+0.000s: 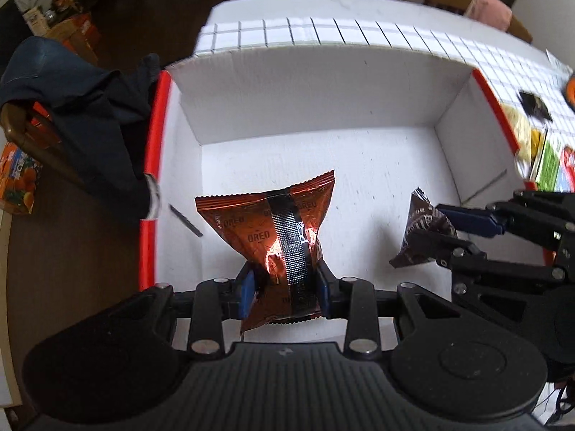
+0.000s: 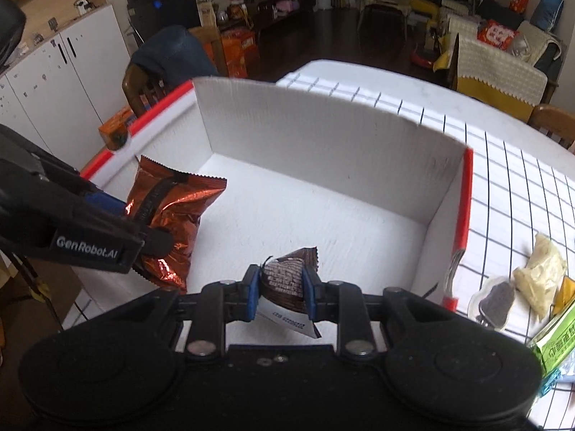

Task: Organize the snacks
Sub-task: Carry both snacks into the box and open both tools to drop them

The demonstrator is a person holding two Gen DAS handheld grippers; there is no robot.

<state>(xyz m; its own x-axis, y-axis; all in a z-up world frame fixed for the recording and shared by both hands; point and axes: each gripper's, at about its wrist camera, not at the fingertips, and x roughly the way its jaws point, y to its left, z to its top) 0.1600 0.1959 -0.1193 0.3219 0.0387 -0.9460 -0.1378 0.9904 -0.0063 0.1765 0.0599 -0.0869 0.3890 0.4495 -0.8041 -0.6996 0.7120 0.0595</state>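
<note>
Over the white cardboard box [image 1: 323, 93]: left gripper [image 1: 285, 287] clamped on an orange Oreo packet [image 1: 273, 230], right gripper [image 2: 281, 287] pinching a brown snack wrapper [image 2: 287, 276].

a crinkled copper-orange oreo pouch [image 1: 284, 237] with a black back seam is held over the white box [image 1: 323, 82] floor near its left wall. a small dark brown wrapped snack [image 2: 287, 280] hangs toward the right wall.
</note>
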